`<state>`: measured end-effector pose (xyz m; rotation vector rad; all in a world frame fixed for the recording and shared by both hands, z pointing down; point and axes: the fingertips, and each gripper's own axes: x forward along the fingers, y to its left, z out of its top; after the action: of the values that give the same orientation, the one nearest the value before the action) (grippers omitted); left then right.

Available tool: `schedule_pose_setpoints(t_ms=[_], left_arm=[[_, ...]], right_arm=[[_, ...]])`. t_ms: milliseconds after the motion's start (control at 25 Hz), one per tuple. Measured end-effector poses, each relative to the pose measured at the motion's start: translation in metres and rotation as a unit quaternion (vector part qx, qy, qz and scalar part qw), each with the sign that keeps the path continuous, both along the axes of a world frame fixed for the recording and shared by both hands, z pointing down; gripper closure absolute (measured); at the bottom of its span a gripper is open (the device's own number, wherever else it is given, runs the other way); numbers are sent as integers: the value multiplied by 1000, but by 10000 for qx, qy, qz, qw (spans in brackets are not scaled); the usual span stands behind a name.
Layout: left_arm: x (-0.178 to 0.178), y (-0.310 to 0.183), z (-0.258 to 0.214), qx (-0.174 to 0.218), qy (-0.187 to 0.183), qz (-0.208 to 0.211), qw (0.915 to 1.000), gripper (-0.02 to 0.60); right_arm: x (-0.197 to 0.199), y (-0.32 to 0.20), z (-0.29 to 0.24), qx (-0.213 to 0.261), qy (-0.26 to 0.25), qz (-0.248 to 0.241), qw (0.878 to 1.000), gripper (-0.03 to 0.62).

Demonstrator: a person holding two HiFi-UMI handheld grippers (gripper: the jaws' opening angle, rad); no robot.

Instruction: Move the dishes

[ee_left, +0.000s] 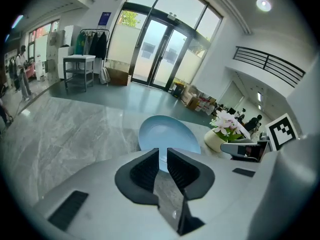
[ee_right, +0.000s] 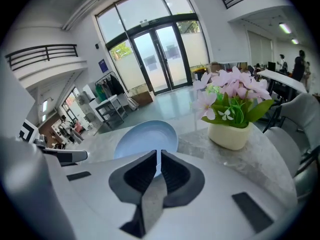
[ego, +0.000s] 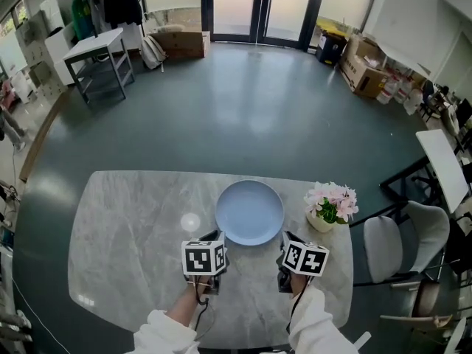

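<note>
White sleeves (ego: 316, 329) at the near edge of the head view, one hand per tool. L gripper (ego: 214, 237) sits just near-left of the plate (ego: 249, 211), and R gripper (ego: 287, 240) sits just near-right, w/ marker cubes on top of both. Both point away from the person and down at a slant.

L gripper view: jaws stand a little apart w/ a narrow gap. Nothing is in it, and the plate's blue shows through from beyond the tips. So L is released, not grasping.

R gripper view: jaws are closer still, w/ only a thin slit btwn the pads. Again there is nothing in it, just the plate seen past the tips. R is unclenched by a hair and holds nothing.

Plate is pale blue, round and empty. It lies flat on the grey marble-look table (ego: 125, 227), right of the table's centre, w/ its near rim btwn the two tools. Can't tell from the head view if either tip touches the rim; the gripper views show it ahead of the jaws.

Just right of the plate is a cream pot of pink flowers (ego: 330, 206), apart from it. A grey chair (ego: 397, 245) stands off the table's right end. Far side has dark floor and glass doors (ego: 258, 6). A small grey bench (ego: 99, 54) is far left, and cardboard boxes (ego: 361, 68) are far right.
</note>
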<state>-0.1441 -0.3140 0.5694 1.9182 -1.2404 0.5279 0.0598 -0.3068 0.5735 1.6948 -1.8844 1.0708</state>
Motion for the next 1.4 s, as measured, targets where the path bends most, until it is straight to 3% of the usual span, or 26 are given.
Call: schedule_pose_setpoints(t_ms=[400,800,1400], left_arm=[[-7,54,-54,671,162,187,9974,574],[-12,103,-70,713,115,142,9973,574],[37,208,-82,869,-32,-119,9961,574]], right_arm=[[-28,52,-35,395,94,-473,9981,537],[-50,100,-60,651,124,-675,9955,539],[-34,203,-75,858,52,-1136,9898,539]])
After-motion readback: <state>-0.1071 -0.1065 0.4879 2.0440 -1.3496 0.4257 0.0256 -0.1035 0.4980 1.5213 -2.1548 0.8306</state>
